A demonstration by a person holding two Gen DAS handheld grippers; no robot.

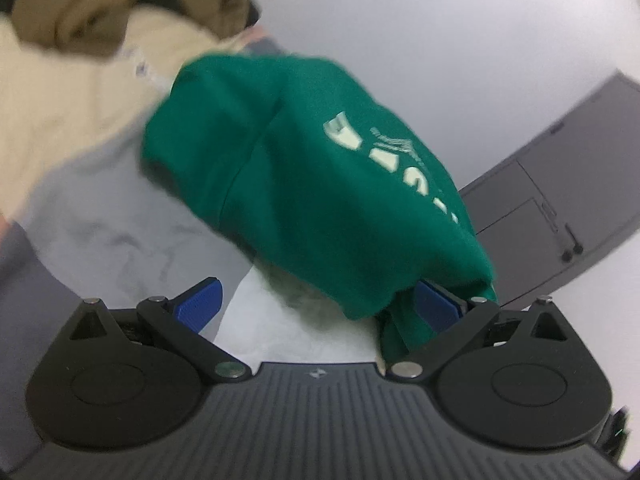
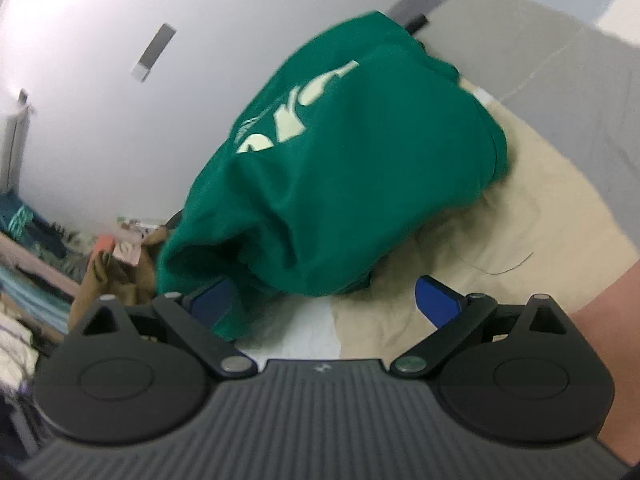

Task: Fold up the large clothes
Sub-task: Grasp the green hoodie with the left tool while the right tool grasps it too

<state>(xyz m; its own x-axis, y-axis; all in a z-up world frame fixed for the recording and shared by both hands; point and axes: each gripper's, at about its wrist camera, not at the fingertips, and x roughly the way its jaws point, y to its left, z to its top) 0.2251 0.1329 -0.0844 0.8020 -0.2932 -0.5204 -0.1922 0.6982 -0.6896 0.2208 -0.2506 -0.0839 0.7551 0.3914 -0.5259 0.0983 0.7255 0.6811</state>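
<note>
Your left gripper [image 1: 318, 304] stands with its blue pads [image 1: 200, 304] spread wide; the green garment [image 1: 304, 184] drapes over the right-hand pad and hangs down beside it, but nothing is pinched between the two. Your right gripper [image 2: 326, 300] is likewise spread wide, with a fold of the same green garment [image 2: 340, 168] draped over its left-hand pad [image 2: 212, 298] and the other pad bare.

The garment is bunched into a rounded heap rather than laid flat. In the left wrist view its long axis runs from the near right pad up and away to the left, with pale lettering [image 1: 360, 148] along its right flank. In the right wrist view it runs from the near left pad up toward the far right, lettering on the upper left.

Both grippers are held low and tilted, looking along the cloth. A bare forearm [image 2: 608, 344] shows at the right edge of the right view.

Under the heap lie a white cloth [image 1: 288, 332] and a beige garment [image 2: 540, 232]. Beyond, a brown garment [image 1: 120, 4] lies bunched, a pile of mixed clothes [image 2: 28, 280] sits at the left, and a grey door [image 1: 560, 184] stands in a pale wall [image 2: 120, 100].
</note>
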